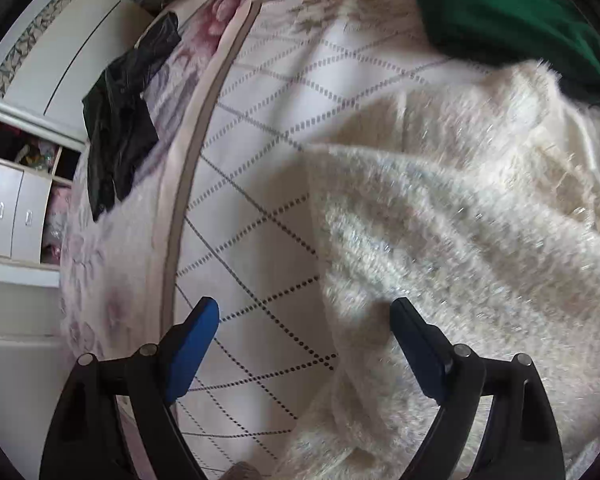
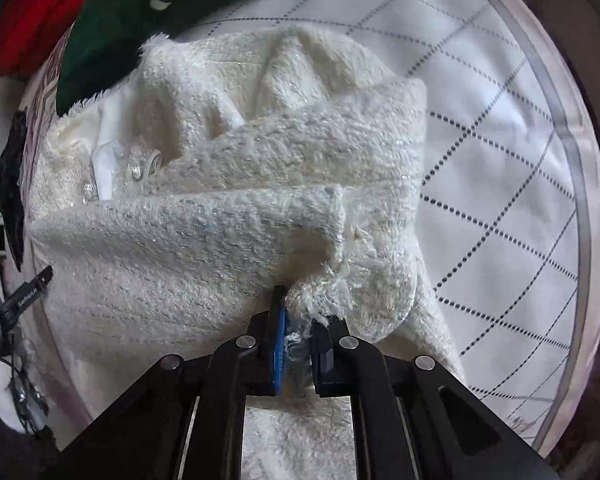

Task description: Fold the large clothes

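A fluffy cream-white garment (image 2: 228, 208) lies bunched on a white quilt with a dotted diamond pattern (image 2: 500, 160). My right gripper (image 2: 300, 320) is shut on a fold of the garment's edge, with fuzzy cloth bulging between its blue pads. In the left wrist view the same garment (image 1: 460, 220) fills the right half. My left gripper (image 1: 304, 312) is open and empty, its right finger (image 1: 412, 336) over the garment's left edge, its left finger (image 1: 196, 340) over bare quilt (image 1: 268, 160).
A dark green garment (image 1: 500, 4) and a red one (image 2: 32, 12) lie at the far side of the bed. A black cloth (image 1: 120, 120) lies on the pink floral blanket (image 1: 100, 280) by the bed's edge. White drawers (image 1: 16, 212) stand beyond it.
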The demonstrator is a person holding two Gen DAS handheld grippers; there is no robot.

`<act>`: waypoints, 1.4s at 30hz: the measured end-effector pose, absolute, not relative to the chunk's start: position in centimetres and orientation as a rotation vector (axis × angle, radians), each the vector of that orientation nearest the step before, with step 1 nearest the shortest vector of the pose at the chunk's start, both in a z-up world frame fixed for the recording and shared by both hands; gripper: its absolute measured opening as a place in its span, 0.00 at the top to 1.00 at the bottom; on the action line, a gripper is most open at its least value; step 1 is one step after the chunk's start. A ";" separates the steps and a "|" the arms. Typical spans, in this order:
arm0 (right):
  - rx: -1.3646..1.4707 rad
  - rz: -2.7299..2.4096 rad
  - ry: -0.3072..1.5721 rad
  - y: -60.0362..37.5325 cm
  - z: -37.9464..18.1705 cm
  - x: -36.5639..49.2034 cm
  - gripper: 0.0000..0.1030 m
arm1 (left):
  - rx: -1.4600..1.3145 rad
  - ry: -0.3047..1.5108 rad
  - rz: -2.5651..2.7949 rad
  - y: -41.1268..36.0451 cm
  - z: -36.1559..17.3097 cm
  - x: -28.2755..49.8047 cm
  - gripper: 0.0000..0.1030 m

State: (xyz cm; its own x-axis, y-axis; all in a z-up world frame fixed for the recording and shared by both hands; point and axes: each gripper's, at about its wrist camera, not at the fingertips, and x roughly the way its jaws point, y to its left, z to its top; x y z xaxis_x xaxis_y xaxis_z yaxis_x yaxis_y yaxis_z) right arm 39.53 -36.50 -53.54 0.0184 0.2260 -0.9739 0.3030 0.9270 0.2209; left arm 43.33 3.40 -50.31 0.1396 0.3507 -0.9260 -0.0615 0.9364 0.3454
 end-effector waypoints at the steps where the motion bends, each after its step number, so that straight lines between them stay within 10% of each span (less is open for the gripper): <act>1: 0.444 -0.070 1.546 -36.9 -52.9 39.6 0.81 | 0.237 1.384 0.283 3.1 -49.1 43.8 0.14; 9: 0.621 -0.023 1.368 -38.9 -48.4 44.9 0.78 | 0.296 1.397 0.263 0.1 -51.9 52.7 0.14; 21: 0.636 0.037 1.521 -35.2 -58.9 55.3 0.95 | 0.291 1.415 0.302 1.5 -55.2 54.5 0.00; 27: 0.542 -0.176 1.388 -42.1 -52.1 52.8 0.52 | 0.309 1.371 0.312 0.8 -54.2 54.0 0.00; 33: 0.623 -0.165 1.611 -44.8 -58.9 51.9 0.47 | 0.336 1.366 0.325 0.5 -54.9 53.9 0.00; 34: 0.595 -0.142 1.606 -44.2 -59.2 52.0 0.53 | 0.348 1.361 0.323 0.4 -54.9 53.8 0.00; 35: 0.541 -0.120 1.583 -43.5 -58.9 52.1 0.95 | 0.355 1.359 0.322 0.4 -55.0 53.7 0.00; 42: 0.445 -0.216 1.492 -42.7 -58.0 51.5 0.92 | 0.368 1.350 0.324 0.5 -54.1 52.9 0.00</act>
State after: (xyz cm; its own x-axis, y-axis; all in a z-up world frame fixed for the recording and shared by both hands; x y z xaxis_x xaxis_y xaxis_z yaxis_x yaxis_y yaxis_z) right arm 51.54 -42.66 -57.99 0.0794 0.1316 -0.9881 0.4060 0.9011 0.1526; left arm 52.95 0.46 -54.07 0.1912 0.4322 -0.8813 -0.0156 0.8991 0.4376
